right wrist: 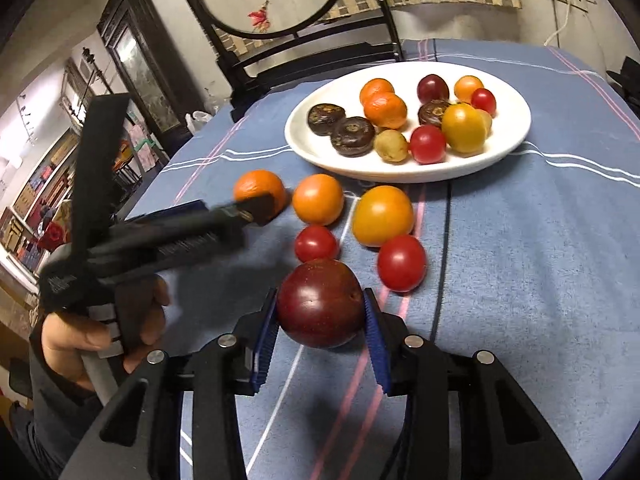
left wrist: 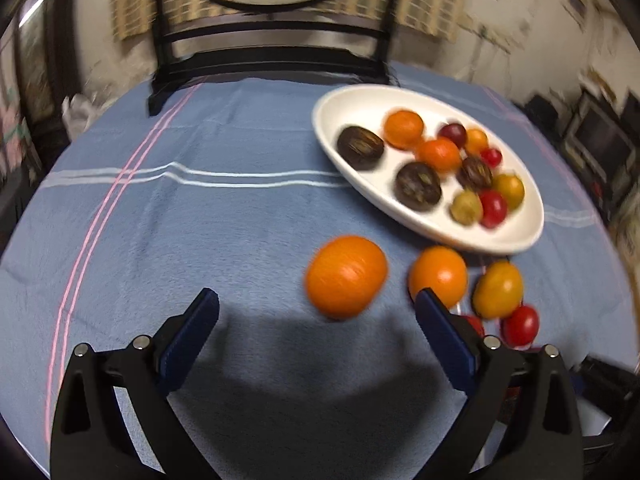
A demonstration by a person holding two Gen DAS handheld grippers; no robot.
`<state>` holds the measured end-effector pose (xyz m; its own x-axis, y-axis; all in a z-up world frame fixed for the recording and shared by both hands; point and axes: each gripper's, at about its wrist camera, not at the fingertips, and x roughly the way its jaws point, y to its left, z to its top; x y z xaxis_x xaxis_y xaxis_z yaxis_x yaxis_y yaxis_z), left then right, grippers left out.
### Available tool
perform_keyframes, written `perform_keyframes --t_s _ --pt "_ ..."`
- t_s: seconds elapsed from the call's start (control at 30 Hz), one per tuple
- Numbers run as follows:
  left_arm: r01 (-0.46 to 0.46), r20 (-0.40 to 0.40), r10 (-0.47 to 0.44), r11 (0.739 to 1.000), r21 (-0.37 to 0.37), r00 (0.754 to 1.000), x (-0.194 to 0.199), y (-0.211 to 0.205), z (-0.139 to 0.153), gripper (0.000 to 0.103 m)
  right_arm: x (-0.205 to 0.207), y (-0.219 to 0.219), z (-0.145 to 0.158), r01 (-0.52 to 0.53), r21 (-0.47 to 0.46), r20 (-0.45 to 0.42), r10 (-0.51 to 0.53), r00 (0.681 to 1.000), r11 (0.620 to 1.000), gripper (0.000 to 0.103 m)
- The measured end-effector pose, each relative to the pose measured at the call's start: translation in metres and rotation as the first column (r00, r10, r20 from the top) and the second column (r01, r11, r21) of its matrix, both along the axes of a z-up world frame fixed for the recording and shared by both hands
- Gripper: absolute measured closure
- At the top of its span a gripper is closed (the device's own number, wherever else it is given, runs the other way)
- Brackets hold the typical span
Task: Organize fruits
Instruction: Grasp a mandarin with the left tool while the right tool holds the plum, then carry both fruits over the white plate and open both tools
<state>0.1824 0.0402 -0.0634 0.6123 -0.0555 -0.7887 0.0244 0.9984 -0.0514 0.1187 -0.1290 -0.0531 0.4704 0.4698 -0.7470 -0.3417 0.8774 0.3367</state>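
Observation:
A white oval plate (right wrist: 508,136) holds several fruits: oranges, dark round ones, red, yellow and purple ones. It also shows in the left wrist view (left wrist: 344,108). My right gripper (right wrist: 322,304) is shut on a dark red plum (right wrist: 320,304). My left gripper (left wrist: 318,300) is open, just short of a loose orange (left wrist: 346,276) on the cloth. The left gripper also shows in the right wrist view (right wrist: 236,208), beside that orange (right wrist: 258,186). Another orange (right wrist: 318,199), a yellow fruit (right wrist: 382,215) and two red tomatoes (right wrist: 401,263) (right wrist: 316,243) lie loose near the plate.
The table has a blue striped cloth (left wrist: 200,220). A dark wooden chair (left wrist: 272,60) stands at the far edge behind the plate. A dark cabinet (right wrist: 136,60) stands off the table to the left.

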Motion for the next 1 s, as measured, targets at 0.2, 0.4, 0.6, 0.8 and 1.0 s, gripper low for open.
perform_keyframes --t_s 0.2,0.4,0.6,0.8,1.0 --pt "0.024 -0.024 -0.022 0.997 0.071 0.999 0.007 -0.010 -0.014 0.031 -0.008 0.004 0.009 -0.031 0.006 0.032 0.030 0.999 1.000 0.062" --pt "0.015 -0.005 -0.015 0.998 0.063 1.000 0.016 -0.014 -0.014 0.034 -0.011 0.009 0.010 -0.048 -0.008 0.038 0.048 0.998 0.999 0.062" --pt "0.012 0.007 -0.012 1.000 -0.009 1.000 0.009 -0.006 -0.011 0.061 -0.008 0.006 0.006 -0.029 -0.020 0.027 0.030 0.999 0.999 0.062" --pt "-0.042 0.054 0.045 0.998 -0.048 0.998 -0.001 0.005 0.013 0.062 -0.005 -0.002 0.006 0.011 -0.023 0.039 -0.010 0.999 1.000 0.062" --pt "0.001 0.044 0.006 0.987 -0.162 0.999 -0.010 0.001 0.045 0.062 0.000 -0.020 0.029 0.087 -0.004 0.112 -0.086 0.990 0.996 0.062"
